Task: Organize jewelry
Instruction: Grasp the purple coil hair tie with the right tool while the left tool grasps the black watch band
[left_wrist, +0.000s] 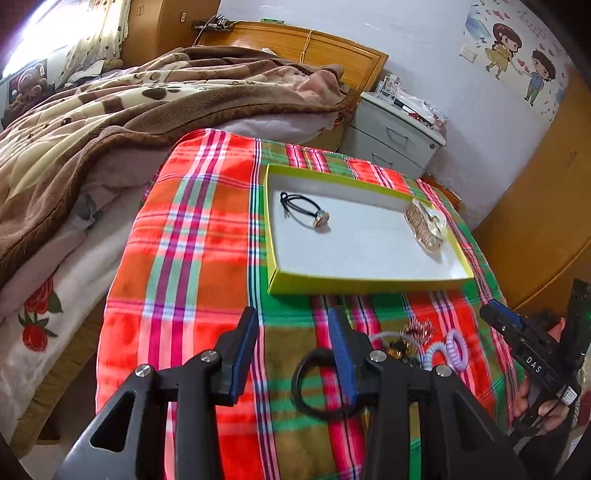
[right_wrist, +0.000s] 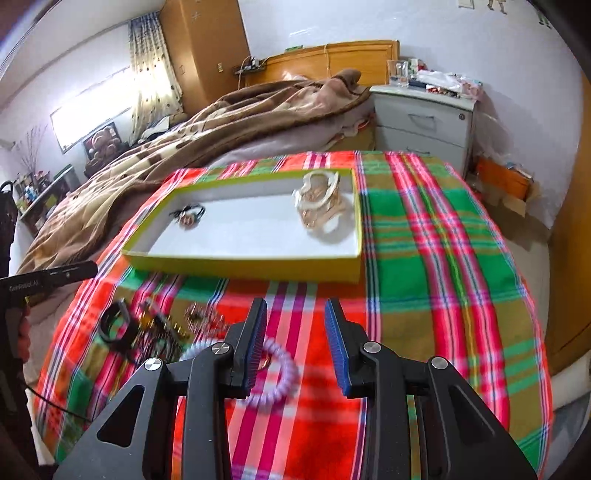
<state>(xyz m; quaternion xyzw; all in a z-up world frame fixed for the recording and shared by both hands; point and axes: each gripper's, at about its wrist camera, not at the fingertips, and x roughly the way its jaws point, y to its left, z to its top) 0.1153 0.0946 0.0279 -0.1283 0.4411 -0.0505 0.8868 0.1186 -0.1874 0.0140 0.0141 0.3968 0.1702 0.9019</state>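
A shallow yellow-green tray (left_wrist: 280, 284) (right_wrist: 243, 267) with a white floor lies on the plaid cloth. In it are a black cord with a round pendant (left_wrist: 320, 220) (right_wrist: 187, 218) and a beige hair claw (left_wrist: 424, 227) (right_wrist: 319, 206). Near the front lie a black ring (left_wrist: 308, 387) (right_wrist: 110, 325), a tangle of gold jewelry (left_wrist: 415, 332) (right_wrist: 166, 326) and a lilac spiral hair tie (left_wrist: 456, 349) (right_wrist: 280, 373). My left gripper (left_wrist: 295, 332) is open and empty above the cloth, the black ring by its right finger. My right gripper (right_wrist: 295, 321) is open and empty, its left finger over the spiral tie.
The plaid cloth (left_wrist: 184, 258) covers a raised surface beside a bed with a brown blanket (left_wrist: 110, 122). A grey nightstand (right_wrist: 421, 122) stands behind. The right gripper also shows at the right of the left wrist view (left_wrist: 517, 328).
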